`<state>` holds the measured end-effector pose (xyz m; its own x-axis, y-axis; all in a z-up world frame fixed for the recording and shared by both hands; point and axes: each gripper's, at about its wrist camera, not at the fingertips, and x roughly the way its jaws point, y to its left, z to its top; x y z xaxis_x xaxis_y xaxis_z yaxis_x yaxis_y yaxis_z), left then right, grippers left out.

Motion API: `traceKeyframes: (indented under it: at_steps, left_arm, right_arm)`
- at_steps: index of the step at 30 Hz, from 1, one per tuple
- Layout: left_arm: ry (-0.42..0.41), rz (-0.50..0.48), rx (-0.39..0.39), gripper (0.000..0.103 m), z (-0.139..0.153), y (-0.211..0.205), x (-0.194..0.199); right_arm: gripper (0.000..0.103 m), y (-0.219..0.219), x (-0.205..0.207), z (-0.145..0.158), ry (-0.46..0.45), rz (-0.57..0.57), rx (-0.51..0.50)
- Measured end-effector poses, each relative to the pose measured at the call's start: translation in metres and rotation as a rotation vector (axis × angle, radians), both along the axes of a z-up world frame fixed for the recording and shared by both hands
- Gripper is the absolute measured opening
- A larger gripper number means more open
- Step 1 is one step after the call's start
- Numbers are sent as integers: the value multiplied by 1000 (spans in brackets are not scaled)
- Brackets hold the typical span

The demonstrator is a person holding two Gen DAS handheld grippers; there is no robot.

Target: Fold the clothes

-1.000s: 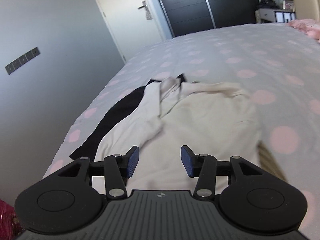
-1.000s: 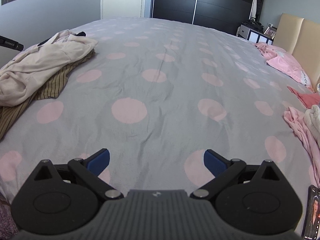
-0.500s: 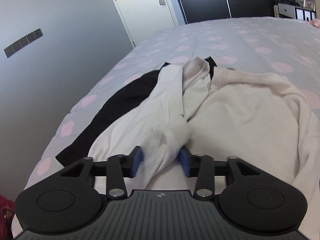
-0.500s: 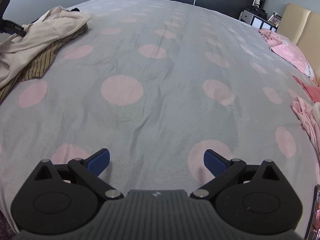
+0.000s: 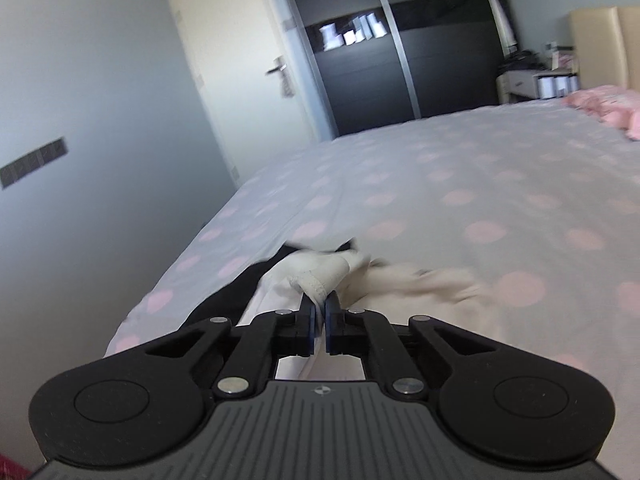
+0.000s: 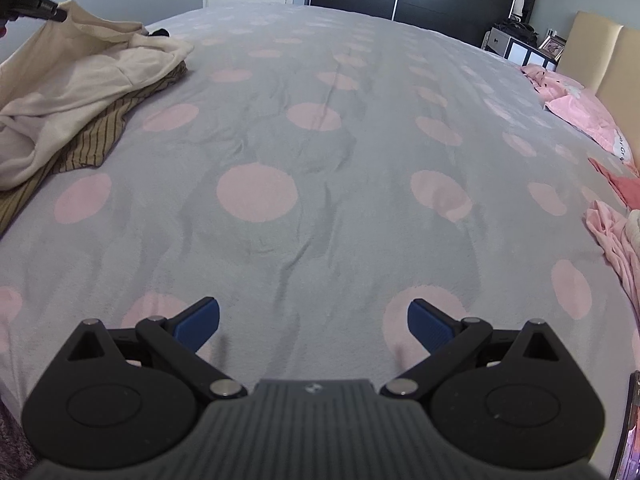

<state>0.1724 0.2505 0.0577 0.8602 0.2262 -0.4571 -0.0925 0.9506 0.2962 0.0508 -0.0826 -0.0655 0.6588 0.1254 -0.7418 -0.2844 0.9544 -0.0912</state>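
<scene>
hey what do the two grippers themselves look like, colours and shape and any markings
Left gripper and right gripper match: black linkage arms with silver pivot pins, round black discs at each side, blue ribbed fingertip pads, and a grey ridged body bearing a small round logo. No cables, hands or sleeves show.

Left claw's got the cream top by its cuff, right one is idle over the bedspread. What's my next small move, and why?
Probably lift the left claw a little higher and carry the cream top toward the bare bedspread. Its jaws have just closed on the cuff, but the body is bunched on the striped garment. The right claw is open and could take the other sleeve.
</scene>
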Motion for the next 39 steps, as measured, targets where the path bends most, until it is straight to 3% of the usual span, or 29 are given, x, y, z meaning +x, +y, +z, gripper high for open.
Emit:
traceKeyframes:
  at_steps: [9,15,22,29,33,34,39]
  left_arm:
    - [-72,-289,-63,2,76,-115,-74]
    - [20,-522,-147,2,99,-193,-121]
    - [210,-683,-163,2,57,-268,-169]
    - [478,-686,-58,3,-32,-303,-212]
    - [565,-654,-30,5,-61,-296,-230]
    - [579,-644,-33,7,-65,-293,-233]
    - [587,-612,-64,36,-65,-278,-245]
  right_arm:
    - [101,-13,-23,32,-83,-2,75]
    - [101,-44,-39,52,-132,-84,120]
    - [101,-93,-60,63,-141,-181,186]
    - [101,-128,-72,48,-52,-256,219]
    - [101,-127,-78,42,-25,-225,237]
    - [101,-125,-80,40,-21,-210,237]
    - [101,-111,-87,34,40,-124,297]
